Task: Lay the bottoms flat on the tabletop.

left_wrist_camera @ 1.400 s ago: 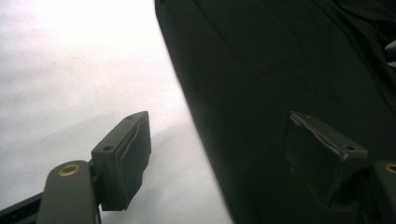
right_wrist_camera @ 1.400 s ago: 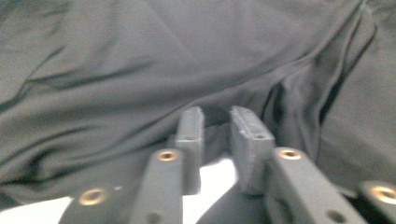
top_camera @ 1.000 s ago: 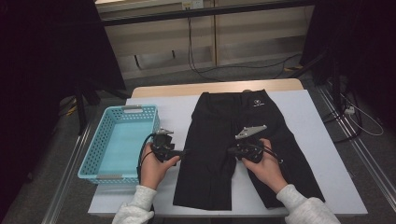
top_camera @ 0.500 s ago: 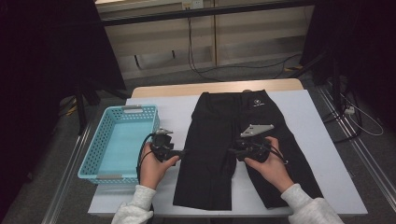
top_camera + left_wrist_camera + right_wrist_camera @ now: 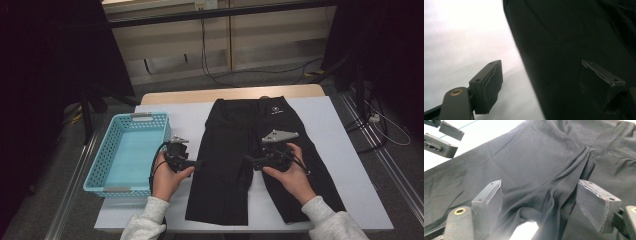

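Right gripper [image 5: 248, 161] jaws just been opening since earlier frame, released, nothing pinched. Left gripper [image 5: 199, 163] hovering at shorts' [image 5: 235, 165] edge, jaws apart, empty. Shorts lying flat on counter [image 5: 340, 150], right of basket [image 5: 127, 150]. Judging: regrasp coming; next needs pinching fabric for fold.

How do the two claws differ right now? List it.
The left claw sits at the black shorts' outer edge, half over white table; the right claw sits over the crotch, fabric bunched between its jaws, which have just been opening. Both stand open, gripping nothing.
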`<state>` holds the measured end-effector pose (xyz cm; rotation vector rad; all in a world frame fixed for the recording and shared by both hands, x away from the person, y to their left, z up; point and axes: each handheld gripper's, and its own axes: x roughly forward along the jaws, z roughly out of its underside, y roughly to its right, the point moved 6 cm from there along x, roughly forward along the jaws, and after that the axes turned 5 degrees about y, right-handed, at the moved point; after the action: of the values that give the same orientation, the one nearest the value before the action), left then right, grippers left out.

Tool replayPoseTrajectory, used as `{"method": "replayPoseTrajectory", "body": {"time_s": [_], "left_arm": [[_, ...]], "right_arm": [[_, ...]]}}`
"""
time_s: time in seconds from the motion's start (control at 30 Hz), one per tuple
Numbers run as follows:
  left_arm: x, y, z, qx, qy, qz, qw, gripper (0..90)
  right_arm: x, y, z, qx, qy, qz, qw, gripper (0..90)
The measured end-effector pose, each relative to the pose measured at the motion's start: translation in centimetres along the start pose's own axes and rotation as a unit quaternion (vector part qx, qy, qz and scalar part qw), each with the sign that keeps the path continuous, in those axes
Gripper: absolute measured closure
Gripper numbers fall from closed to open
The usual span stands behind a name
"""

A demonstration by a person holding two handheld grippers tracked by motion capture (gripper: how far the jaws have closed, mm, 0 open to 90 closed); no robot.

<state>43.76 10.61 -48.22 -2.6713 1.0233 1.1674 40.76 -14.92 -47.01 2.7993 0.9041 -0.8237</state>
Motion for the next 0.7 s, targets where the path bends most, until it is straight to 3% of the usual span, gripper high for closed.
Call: {"method": "replayPoseTrajectory", "body": {"time_s": [0.7], "left_arm": [[-0.20, 0.35, 0.16, 0.014, -0.006, -0.002, 0.9999, 18.0]], "right_arm": [[-0.69, -0.03, -0.08, 0.007, 0.007, -0.001, 0.9999, 17.8]]}}
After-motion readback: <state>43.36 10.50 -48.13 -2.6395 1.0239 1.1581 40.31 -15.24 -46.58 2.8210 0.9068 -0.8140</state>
